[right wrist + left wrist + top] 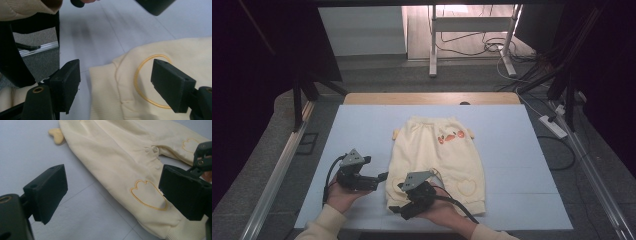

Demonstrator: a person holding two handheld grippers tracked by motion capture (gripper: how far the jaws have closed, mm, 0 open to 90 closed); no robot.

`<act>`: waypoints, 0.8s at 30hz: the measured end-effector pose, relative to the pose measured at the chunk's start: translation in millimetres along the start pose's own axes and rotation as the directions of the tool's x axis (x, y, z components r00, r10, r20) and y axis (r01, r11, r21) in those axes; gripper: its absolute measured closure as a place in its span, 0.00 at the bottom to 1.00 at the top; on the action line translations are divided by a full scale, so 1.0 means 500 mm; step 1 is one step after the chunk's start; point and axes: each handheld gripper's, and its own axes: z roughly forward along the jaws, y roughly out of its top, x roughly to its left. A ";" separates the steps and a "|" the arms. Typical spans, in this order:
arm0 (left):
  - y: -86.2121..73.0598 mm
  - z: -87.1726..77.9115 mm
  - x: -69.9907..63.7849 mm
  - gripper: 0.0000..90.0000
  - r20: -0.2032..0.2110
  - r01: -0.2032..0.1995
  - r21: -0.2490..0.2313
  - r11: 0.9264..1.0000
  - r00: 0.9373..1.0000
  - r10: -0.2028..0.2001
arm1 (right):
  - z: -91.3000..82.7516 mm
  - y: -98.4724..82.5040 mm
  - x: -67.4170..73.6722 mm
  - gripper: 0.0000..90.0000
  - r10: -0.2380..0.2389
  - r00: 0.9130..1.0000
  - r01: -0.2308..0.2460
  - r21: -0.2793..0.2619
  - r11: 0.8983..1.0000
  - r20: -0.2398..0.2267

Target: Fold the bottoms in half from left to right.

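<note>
- Cream trousers (436, 165) lie flat on blue mat (362, 130) for folding.
- Right gripper (399, 210) – jaws wide, empty – straddles the 7 o'clock cuff.
- Left gripper (382, 176) waits wide at 9 o'clock.

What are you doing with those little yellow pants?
A person holds a hand-held gripper in each hand over cream baby pants lying flat on a pale blue mat. The right hand-held gripper is open at the cuff of the nearer left leg, with its jaws on either side of the hem but not pinching it yet. The left hand-held gripper waits open beside that leg, above the mat.
</note>
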 end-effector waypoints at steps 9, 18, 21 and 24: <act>0.000 0.001 0.001 0.10 0.001 0.003 -0.002 1.000 1.000 -0.003 | 0.021 0.001 0.015 0.29 -0.023 0.999 0.024 0.026 0.999 -0.024; 0.001 0.002 0.001 0.10 0.005 -0.002 -0.002 1.000 1.000 0.002 | 0.051 -0.001 0.024 0.34 -0.050 0.999 0.050 0.071 0.996 -0.006; 0.001 0.001 0.002 0.10 0.005 -0.003 -0.004 1.000 1.000 0.003 | 0.057 -0.003 0.024 0.35 -0.052 0.999 0.051 0.085 0.995 0.004; 0.002 -0.001 0.003 0.10 0.006 -0.003 -0.006 1.000 1.000 0.003 | 0.062 -0.005 0.023 0.42 -0.067 0.997 0.063 0.110 0.992 0.032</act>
